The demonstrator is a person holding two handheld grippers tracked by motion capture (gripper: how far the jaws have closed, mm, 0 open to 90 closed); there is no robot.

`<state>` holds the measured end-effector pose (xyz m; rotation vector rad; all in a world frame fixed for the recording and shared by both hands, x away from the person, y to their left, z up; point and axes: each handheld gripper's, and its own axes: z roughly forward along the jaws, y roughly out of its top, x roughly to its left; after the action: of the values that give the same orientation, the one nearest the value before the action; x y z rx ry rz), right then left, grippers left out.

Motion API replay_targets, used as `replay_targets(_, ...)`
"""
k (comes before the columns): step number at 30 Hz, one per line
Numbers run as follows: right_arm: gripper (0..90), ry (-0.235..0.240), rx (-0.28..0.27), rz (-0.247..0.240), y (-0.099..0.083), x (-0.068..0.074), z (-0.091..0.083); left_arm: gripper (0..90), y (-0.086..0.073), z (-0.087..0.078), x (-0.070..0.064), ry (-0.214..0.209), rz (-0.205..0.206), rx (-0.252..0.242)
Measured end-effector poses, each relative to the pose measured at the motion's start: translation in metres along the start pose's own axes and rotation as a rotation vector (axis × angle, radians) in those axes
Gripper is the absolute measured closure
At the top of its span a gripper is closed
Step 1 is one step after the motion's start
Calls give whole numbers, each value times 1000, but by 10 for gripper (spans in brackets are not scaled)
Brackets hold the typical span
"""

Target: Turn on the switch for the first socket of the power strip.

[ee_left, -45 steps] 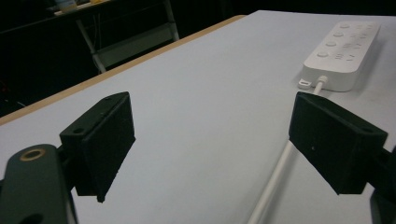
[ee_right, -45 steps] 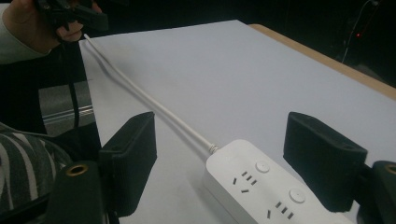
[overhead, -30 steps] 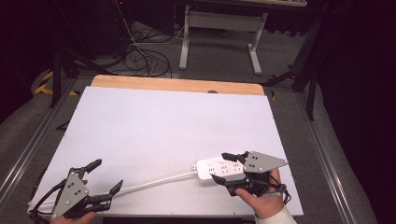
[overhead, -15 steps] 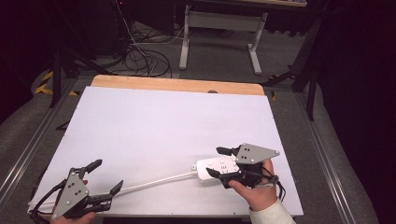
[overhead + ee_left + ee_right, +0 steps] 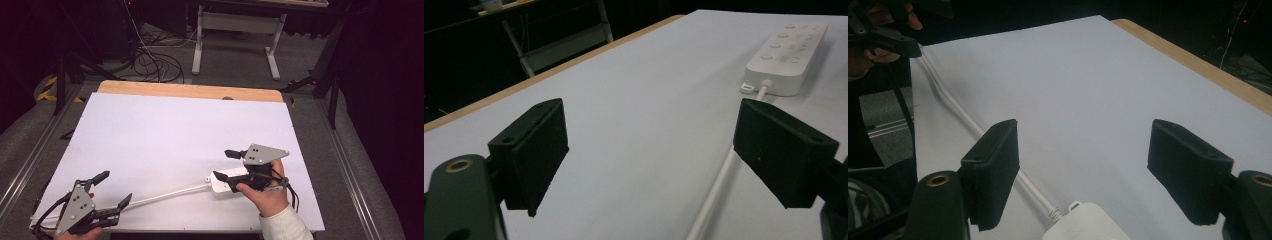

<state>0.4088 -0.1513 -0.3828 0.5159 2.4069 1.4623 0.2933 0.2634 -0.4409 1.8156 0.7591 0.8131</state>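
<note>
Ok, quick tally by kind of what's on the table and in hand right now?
Power strip with white cord: 1
Grippers: 2, left gripper and right gripper, both open
White table sheet: 1
Total: 4

The flat rectangular plastic power strip (image 5: 228, 181) is showing white, with a round white cord (image 5: 165, 195) running from it. The broad counter (image 5: 165, 135) is presenting a white top surface, and a light tan wooden strip (image 5: 190, 91) is edging its far side. The left claw (image 5: 111, 190) is showing black jaws under a grey three-cornered plate bearing dark dots. The right claw (image 5: 223, 164) is showing the same black jaws and a grey plate. A white sleeve (image 5: 280, 225) is covering the right forearm. The floor (image 5: 30, 130) beside the counter is appearing grey, with a yellow-and-black striped marking (image 5: 47, 87) at the left.
</note>
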Motion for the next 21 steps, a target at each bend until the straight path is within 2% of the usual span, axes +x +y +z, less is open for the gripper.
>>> replay_targets(5,291,-3,7,-2,0,0,4,150,0,0,0,0,1,1)
replay_targets(6,348,-10,2,-4,-1,0,4,151,0,0,0,1,3,2)
replay_targets(7,364,-9,-2,-1,-2,0,3,153,0,0,1,9,17,5)
replay_targets(9,384,-10,-6,4,-2,0,2,153,0,0,0,8,12,5)
replay_targets(10,498,-16,-5,-2,-3,0,1,153,0,0,0,6,11,4)
replay_targets(13,610,-14,4,-13,-2,1,1,153,0,0,0,6,15,6)
replay_targets(14,610,-14,4,-13,-2,1,1,153,0,0,0,6,15,6)
replay_targets(15,672,2,27,-21,-2,0,2,153,0,0,0,6,14,6)
replay_targets(17,724,-1,49,-34,-3,-1,3,153,0,0,0,6,15,7)
replay_targets(21,791,-1,28,-66,-2,0,7,153,0,1,0,7,16,5)
